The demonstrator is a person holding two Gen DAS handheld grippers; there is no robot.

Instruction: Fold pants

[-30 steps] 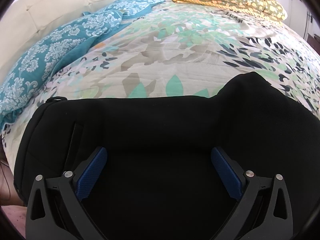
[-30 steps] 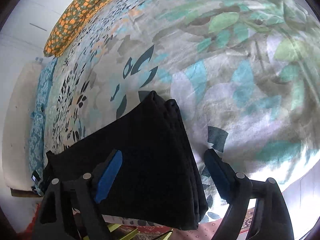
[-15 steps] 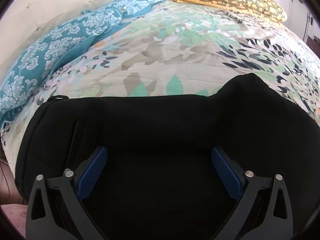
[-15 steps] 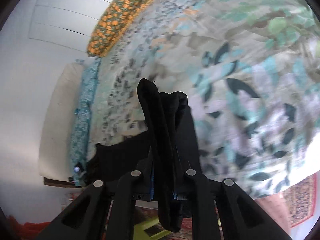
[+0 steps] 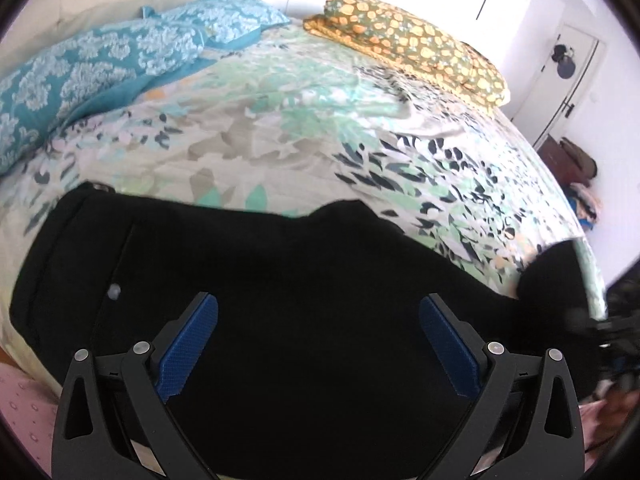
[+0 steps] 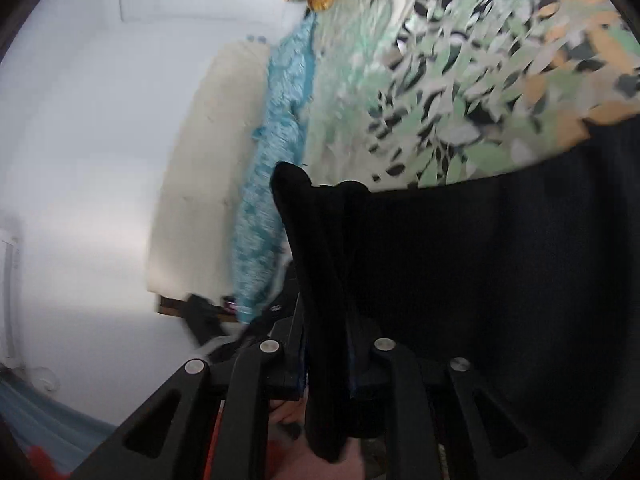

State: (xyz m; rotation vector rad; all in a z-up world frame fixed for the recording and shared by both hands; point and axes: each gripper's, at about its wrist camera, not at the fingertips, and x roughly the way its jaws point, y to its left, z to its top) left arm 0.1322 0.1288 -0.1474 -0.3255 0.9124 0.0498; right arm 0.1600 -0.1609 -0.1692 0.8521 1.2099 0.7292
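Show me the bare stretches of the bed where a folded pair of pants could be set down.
Free: the broad middle of the floral bedspread, bordered by the teal patterned pillows at left, the orange-spotted folded blanket at the far edge and the black pants in front. Crowded: the near edge, covered by the pants.

The left gripper [image 5: 318, 338] hangs wide open above black pants [image 5: 280, 280] — spread across a leaf-print bedspread [image 5: 280, 132].
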